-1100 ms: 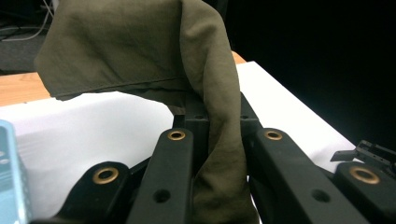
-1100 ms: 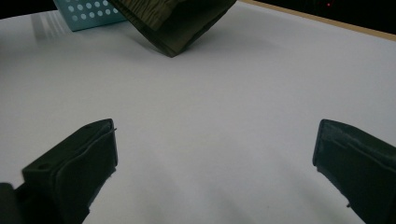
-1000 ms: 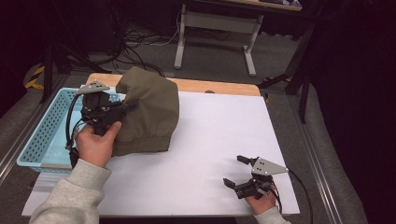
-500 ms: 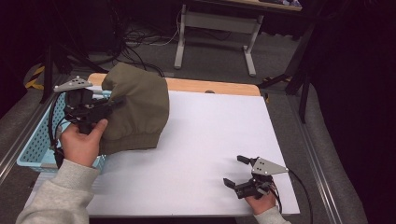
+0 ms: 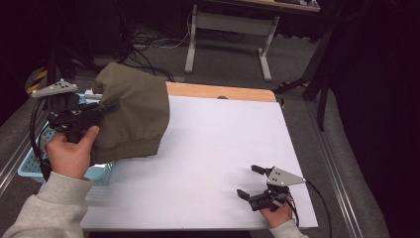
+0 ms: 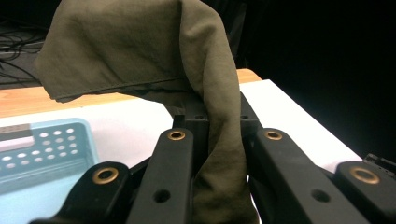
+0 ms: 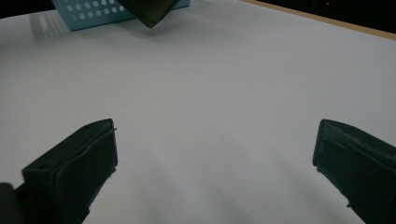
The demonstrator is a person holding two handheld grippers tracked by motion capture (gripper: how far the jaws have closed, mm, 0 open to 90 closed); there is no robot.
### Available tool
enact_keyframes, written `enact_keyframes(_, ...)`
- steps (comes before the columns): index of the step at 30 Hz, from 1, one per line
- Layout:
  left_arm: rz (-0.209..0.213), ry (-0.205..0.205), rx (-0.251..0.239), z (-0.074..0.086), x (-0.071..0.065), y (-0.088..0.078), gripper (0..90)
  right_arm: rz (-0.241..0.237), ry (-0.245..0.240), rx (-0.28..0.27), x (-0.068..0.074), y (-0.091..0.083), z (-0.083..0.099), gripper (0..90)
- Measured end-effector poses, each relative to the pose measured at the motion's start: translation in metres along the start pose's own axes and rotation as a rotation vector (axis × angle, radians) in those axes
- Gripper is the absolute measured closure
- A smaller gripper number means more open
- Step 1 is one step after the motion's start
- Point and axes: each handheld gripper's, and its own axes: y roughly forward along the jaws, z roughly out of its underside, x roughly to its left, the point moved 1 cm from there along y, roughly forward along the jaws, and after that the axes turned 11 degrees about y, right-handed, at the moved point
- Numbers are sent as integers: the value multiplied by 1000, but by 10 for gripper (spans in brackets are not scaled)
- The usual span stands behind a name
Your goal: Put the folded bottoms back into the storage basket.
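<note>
Left hand-held gripper clamped on olive-green garment, fold of cloth pinched between jaws in left gripper view. Garment lifted off white surface, hanging over right end of light-blue basket. Basket at surface's left edge, perforated wall visible beside garment. Right hand-held gripper resting low on surface, well apart from basket, at near right corner; jaws spread wide, nothing between them. Garment's lower corner dangles just in front of basket.
</note>
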Motion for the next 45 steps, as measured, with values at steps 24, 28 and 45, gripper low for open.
enact_keyframes(24, 0, -3, 17, 8, 25, -43, 818, 1, 0, 3, 0, 1, 0, 5)
enact_keyframes(28, 12, 1, 62, 11, 32, -46, 818, 1, 0, 4, 0, 1, 0, 5)
enact_keyframes(45, 4, -34, 145, 18, 65, -57, 816, 5, 0, 6, 0, 1, 0, 5)
